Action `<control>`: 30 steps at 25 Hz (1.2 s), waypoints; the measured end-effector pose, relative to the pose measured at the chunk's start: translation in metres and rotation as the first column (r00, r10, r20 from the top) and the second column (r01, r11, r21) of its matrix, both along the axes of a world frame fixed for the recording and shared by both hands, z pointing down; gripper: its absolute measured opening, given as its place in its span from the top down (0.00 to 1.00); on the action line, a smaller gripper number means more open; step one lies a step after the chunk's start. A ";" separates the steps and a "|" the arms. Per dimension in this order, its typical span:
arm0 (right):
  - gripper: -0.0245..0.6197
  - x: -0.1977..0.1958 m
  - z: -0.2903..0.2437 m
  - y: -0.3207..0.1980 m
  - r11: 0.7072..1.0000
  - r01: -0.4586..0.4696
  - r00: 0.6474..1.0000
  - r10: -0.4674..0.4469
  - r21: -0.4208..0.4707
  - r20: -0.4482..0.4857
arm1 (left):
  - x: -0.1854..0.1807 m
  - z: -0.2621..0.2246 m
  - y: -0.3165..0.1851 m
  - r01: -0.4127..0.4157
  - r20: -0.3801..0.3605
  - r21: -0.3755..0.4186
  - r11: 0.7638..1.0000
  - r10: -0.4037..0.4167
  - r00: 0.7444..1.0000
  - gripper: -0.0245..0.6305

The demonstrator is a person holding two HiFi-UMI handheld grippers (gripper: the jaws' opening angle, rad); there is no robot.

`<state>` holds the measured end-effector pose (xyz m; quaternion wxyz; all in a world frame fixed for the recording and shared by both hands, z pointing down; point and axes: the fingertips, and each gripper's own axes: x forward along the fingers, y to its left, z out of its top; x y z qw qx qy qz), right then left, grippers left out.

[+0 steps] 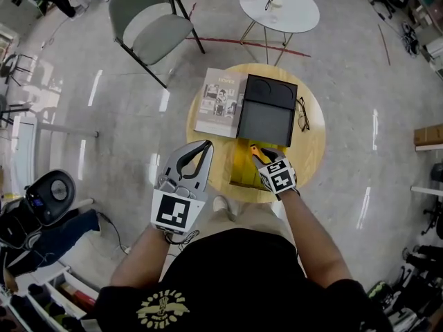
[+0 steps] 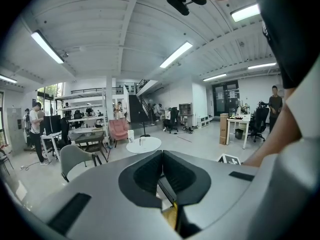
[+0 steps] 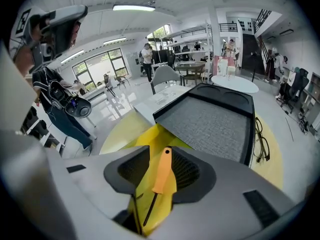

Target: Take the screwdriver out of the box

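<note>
The right claw (image 3: 161, 163) stands open, its dark ribbed pads well apart. It tilts steeply down, just on the person's side of the black box (image 1: 266, 109). Between the pads, touching neither, lies the screwdriver (image 3: 162, 174). It has a smooth orange handle and a thin dark shaft, and it rests outside the box on a glossy yellow sheet (image 1: 241, 166).

The left claw (image 2: 161, 156) is closed on nothing, its tips meeting. It is held nearly level, nearer the person than the box and to its left.

The box is flat and rectangular, open, and lined with grey foam. It sits on a round wooden surface (image 1: 313, 151). A booklet (image 1: 220, 101) lies just left of the box and a pair of glasses (image 1: 303, 114) just right of it. Beyond the box, on a shiny grey floor (image 1: 97, 102), are a grey chair (image 1: 149, 23) and a second, white round surface (image 1: 280, 5).
</note>
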<state>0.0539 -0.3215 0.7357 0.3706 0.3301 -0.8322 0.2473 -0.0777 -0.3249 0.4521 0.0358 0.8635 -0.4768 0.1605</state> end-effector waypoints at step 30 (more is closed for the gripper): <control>0.77 0.005 0.035 0.002 0.994 -0.066 0.998 0.066 -0.086 -0.004 | -0.019 -0.008 0.020 0.046 0.020 -0.008 0.999 -0.046 0.999 0.94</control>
